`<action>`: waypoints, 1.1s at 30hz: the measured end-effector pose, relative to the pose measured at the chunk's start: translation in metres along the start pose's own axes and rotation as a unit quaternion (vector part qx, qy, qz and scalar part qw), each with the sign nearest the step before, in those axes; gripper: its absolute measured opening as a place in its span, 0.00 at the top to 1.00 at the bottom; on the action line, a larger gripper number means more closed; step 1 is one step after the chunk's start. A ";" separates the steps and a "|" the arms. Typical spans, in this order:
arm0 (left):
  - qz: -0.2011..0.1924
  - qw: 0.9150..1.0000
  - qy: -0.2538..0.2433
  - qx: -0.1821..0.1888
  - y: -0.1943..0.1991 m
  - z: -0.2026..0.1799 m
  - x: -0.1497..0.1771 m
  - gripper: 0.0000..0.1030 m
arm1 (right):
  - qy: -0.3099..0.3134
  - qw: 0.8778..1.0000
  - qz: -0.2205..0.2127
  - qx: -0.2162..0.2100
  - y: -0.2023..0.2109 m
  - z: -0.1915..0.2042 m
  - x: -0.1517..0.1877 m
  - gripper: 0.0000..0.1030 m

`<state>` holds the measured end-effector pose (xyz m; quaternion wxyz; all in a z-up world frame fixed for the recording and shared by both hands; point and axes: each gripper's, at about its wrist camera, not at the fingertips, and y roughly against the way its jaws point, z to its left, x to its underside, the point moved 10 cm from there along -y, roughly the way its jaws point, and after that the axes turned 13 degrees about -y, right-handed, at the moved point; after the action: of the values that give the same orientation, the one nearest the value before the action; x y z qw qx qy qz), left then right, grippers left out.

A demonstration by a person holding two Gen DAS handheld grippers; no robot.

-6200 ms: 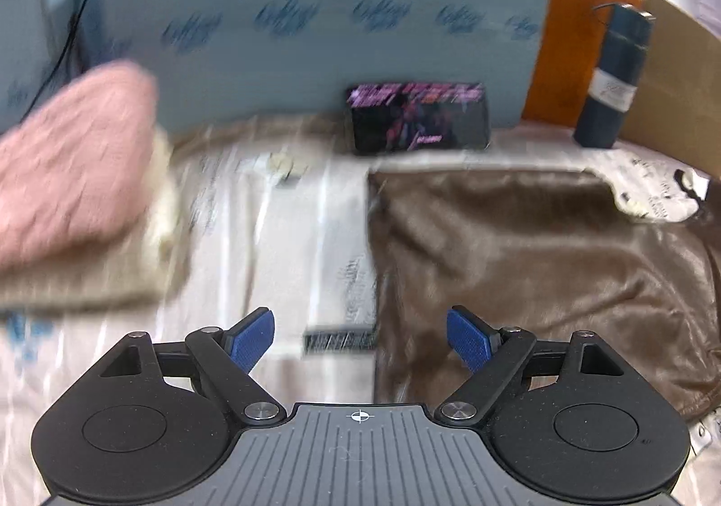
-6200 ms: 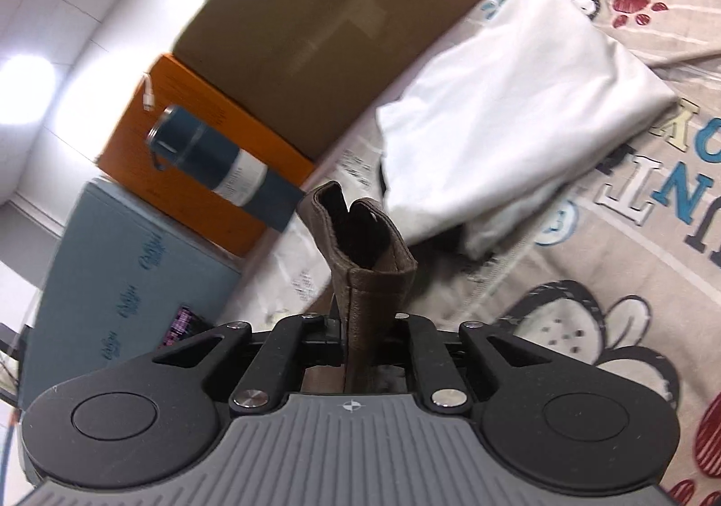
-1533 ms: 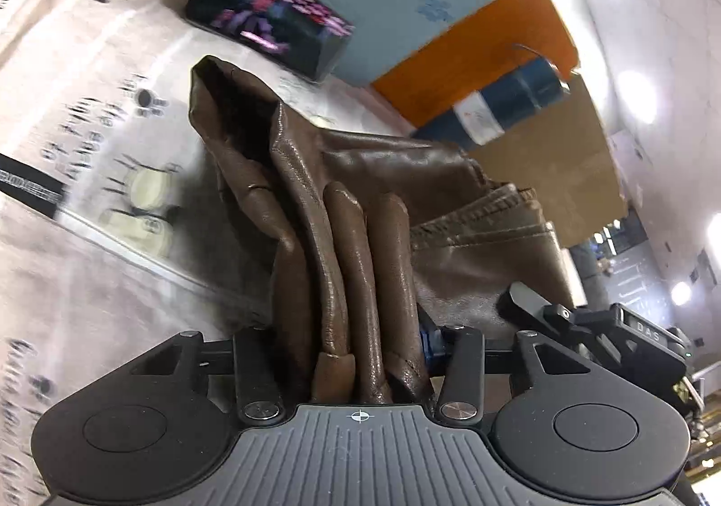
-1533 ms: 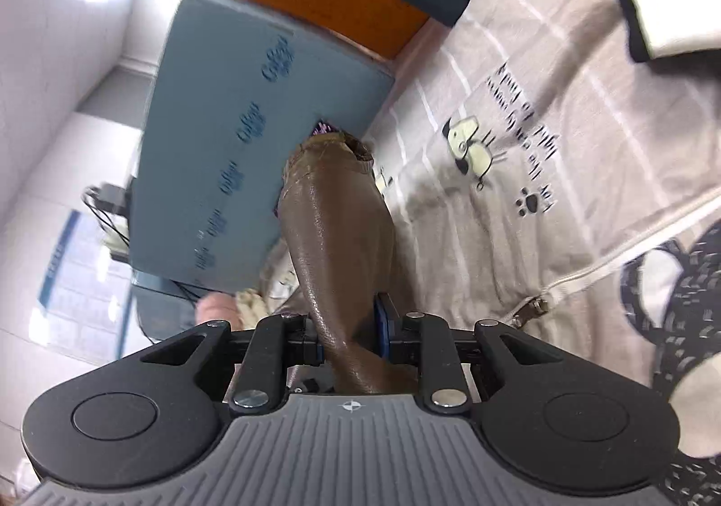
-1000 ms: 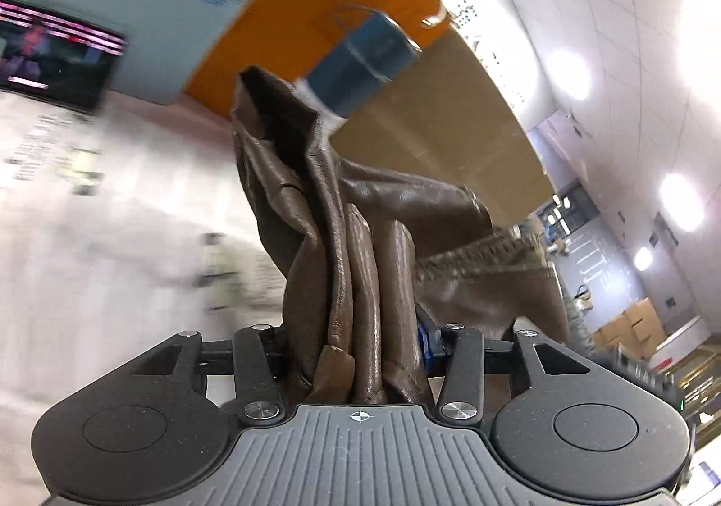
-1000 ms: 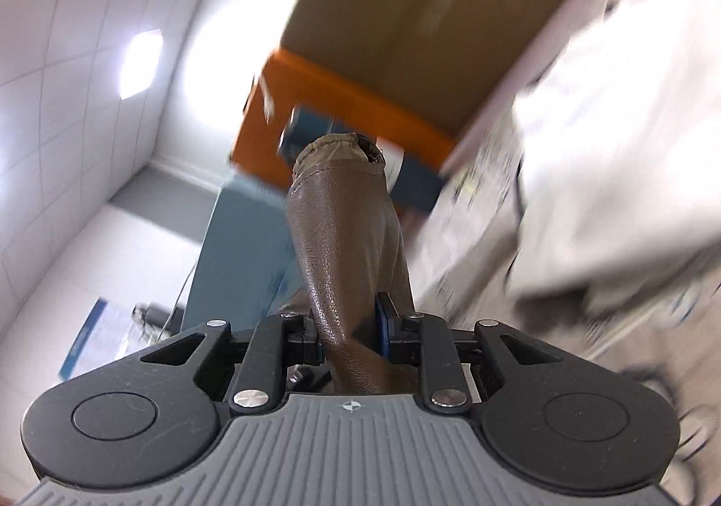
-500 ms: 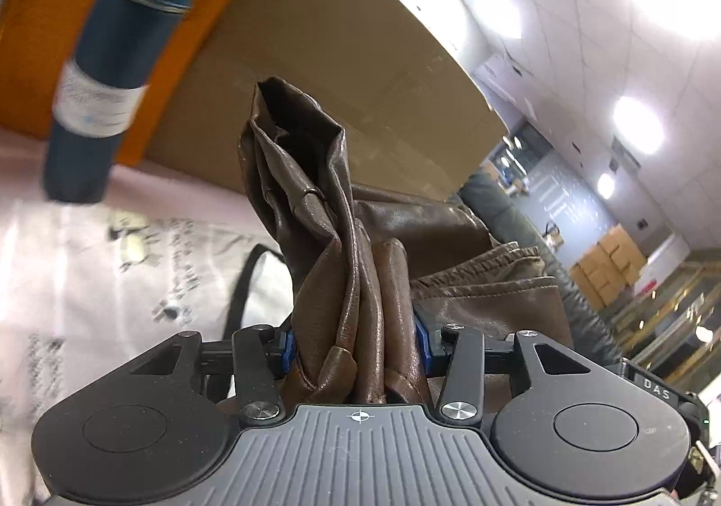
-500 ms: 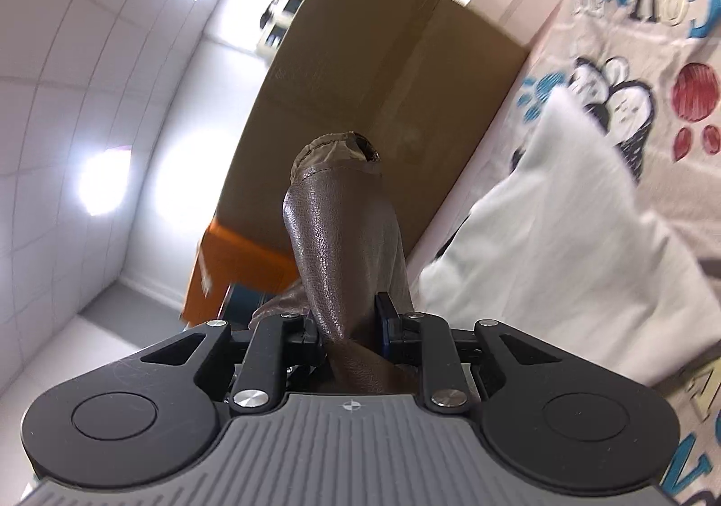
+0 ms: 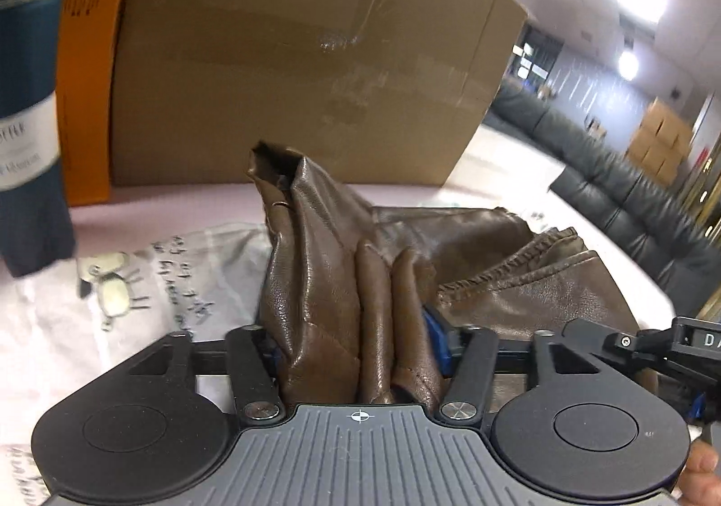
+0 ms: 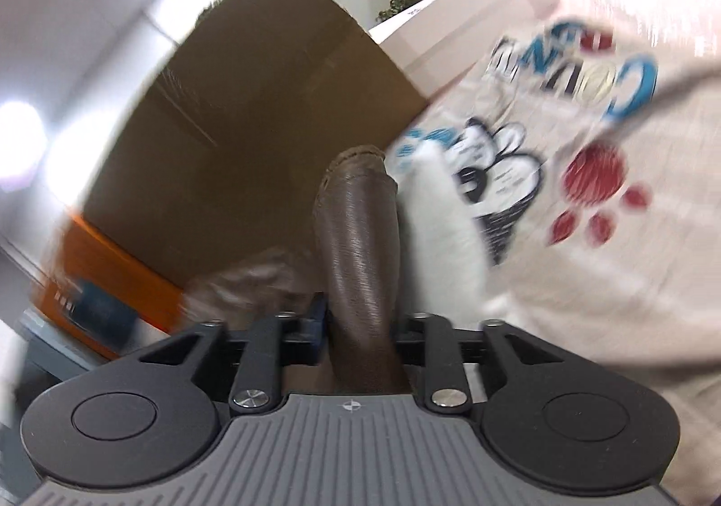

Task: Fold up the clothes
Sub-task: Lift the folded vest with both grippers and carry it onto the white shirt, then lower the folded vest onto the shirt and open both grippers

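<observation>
A brown leather garment (image 9: 315, 280) is bunched in thick folds between the jaws of my left gripper (image 9: 356, 335). These jaws are opening, and the blue pads (image 9: 435, 339) still lie against the folds. The rest of the garment spreads to the right over the cartoon-print cloth (image 9: 135, 280). In the right wrist view, a narrow upright strip of the same garment (image 10: 360, 244) stands between the jaws of my right gripper (image 10: 360, 321). They too are opening, and the strip is still between them. That view is blurred.
A big cardboard box (image 9: 293, 55) stands close behind, with an orange box (image 9: 90, 55) and a dark blue flask (image 9: 27, 123) to its left. A folded white garment (image 10: 441, 213) lies beside the leather strip. The other gripper's body (image 9: 653, 344) shows at the right edge.
Both grippers swung right, from the blue panel and flask to the cardboard box, carrying the leather garment. Both sank toward the table. Both pairs of jaws stand slightly wider than half a second ago.
</observation>
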<state>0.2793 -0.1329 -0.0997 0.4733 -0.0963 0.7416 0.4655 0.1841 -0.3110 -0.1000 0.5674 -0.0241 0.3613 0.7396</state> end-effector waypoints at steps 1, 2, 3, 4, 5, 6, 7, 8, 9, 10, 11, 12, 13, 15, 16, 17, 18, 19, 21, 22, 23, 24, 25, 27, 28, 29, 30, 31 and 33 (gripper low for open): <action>0.005 1.000 -0.003 -0.011 0.004 0.002 -0.002 0.28 | 0.037 0.999 -0.006 0.023 0.000 -0.001 0.002 0.58; 0.005 1.000 -0.006 -0.026 0.011 0.003 -0.003 0.27 | 0.073 0.996 -0.013 0.041 0.000 -0.002 0.005 0.52; 0.002 0.999 -0.011 -0.045 0.020 0.002 -0.004 0.25 | 0.099 0.994 -0.015 0.052 0.000 -0.002 0.009 0.48; -0.004 0.998 -0.015 -0.066 0.032 0.000 -0.004 0.21 | 0.118 0.991 -0.015 0.062 -0.002 -0.004 0.012 0.45; -0.011 0.996 -0.019 -0.084 0.042 -0.001 -0.004 0.19 | 0.134 0.988 -0.016 0.072 -0.003 -0.006 0.014 0.41; -0.014 0.995 -0.025 -0.098 0.049 -0.002 -0.003 0.17 | 0.149 0.985 -0.017 0.082 -0.005 -0.008 0.017 0.37; -0.013 0.993 -0.035 -0.112 0.054 -0.002 0.001 0.16 | 0.162 0.983 -0.017 0.090 -0.008 -0.009 0.019 0.36; -0.008 0.990 -0.048 -0.129 0.057 0.000 0.005 0.15 | 0.171 0.981 -0.018 0.094 -0.010 -0.010 0.021 0.34; -0.001 0.988 -0.060 -0.145 0.058 0.002 0.009 0.15 | 0.177 0.979 -0.017 0.097 -0.013 -0.010 0.021 0.31; 0.005 0.985 -0.071 -0.159 0.060 0.004 0.014 0.13 | 0.182 0.978 -0.016 0.101 -0.016 -0.011 0.022 0.29; 0.016 0.983 -0.077 -0.167 0.057 0.008 0.020 0.13 | 0.186 0.977 -0.015 0.104 -0.019 -0.012 0.023 0.28; 0.032 0.982 -0.082 -0.170 0.053 0.012 0.027 0.12 | 0.188 0.976 -0.014 0.107 -0.020 -0.013 0.023 0.25; 0.044 0.981 -0.081 -0.170 0.049 0.016 0.033 0.11 | 0.190 0.976 -0.011 0.109 -0.022 -0.014 0.023 0.25; 0.048 0.981 -0.073 -0.171 0.046 0.021 0.040 0.08 | 0.193 0.975 -0.008 0.111 -0.023 -0.014 0.023 0.23; 0.047 0.981 -0.075 -0.175 0.046 0.022 0.042 0.05 | 0.194 0.975 -0.007 0.112 -0.023 -0.014 0.023 0.22; 0.047 0.979 -0.083 -0.182 0.046 0.021 0.042 0.05 | 0.198 0.974 -0.006 0.114 -0.022 -0.012 0.023 0.22; 0.047 0.977 -0.089 -0.188 0.049 0.019 0.041 0.05 | 0.201 0.973 -0.006 0.117 -0.021 -0.010 0.023 0.21; 0.044 0.976 -0.090 -0.193 0.054 0.017 0.038 0.05 | 0.206 0.971 -0.012 0.123 -0.017 -0.007 0.021 0.20; 0.028 0.976 -0.087 -0.199 0.069 0.014 0.031 0.05 | 0.219 0.965 -0.047 0.135 -0.003 0.000 0.015 0.18; 0.019 0.976 -0.084 -0.202 0.074 0.013 0.028 0.05 | 0.223 0.963 -0.063 0.138 0.005 0.004 0.012 0.16; 0.012 0.976 -0.080 -0.204 0.079 0.012 0.027 0.05 | 0.217 0.964 -0.074 0.130 0.014 0.008 0.009 0.14; 0.006 0.976 -0.074 -0.205 0.086 0.011 0.026 0.05 | 0.211 0.966 -0.085 0.122 0.023 0.011 0.007 0.14; 0.000 0.977 -0.068 -0.204 0.093 0.010 0.026 0.05 | 0.206 0.967 -0.095 0.114 0.032 0.016 0.004 0.13; -0.013 0.977 -0.056 -0.204 0.109 0.007 0.028 0.05 | 0.199 0.971 -0.094 0.096 0.047 0.024 0.007 0.09; -0.021 0.978 -0.049 -0.203 0.118 0.005 0.029 0.05 | 0.199 0.971 -0.095 0.089 0.056 0.029 0.010 0.09; -0.028 0.978 -0.043 -0.201 0.126 0.002 0.030 0.05 | 0.199 0.972 -0.098 0.081 0.065 0.035 0.013 0.09; -0.033 0.979 -0.038 -0.196 0.136 -0.001 0.031 0.05 | 0.198 0.973 -0.098 0.072 0.074 0.040 0.017 0.07; -0.038 0.980 -0.033 -0.191 0.144 -0.004 0.031 0.05 | 0.197 0.973 -0.099 0.063 0.082 0.046 0.021 0.07; -0.046 0.981 -0.030 -0.186 0.161 -0.009 0.031 0.05 | 0.194 0.975 -0.096 0.045 0.100 0.058 0.031 0.05</action>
<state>0.1631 -0.0422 -0.0265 0.4901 -0.2026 0.6220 0.5761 0.1090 -0.2629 -0.0202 0.5554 -0.1757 0.4931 0.6461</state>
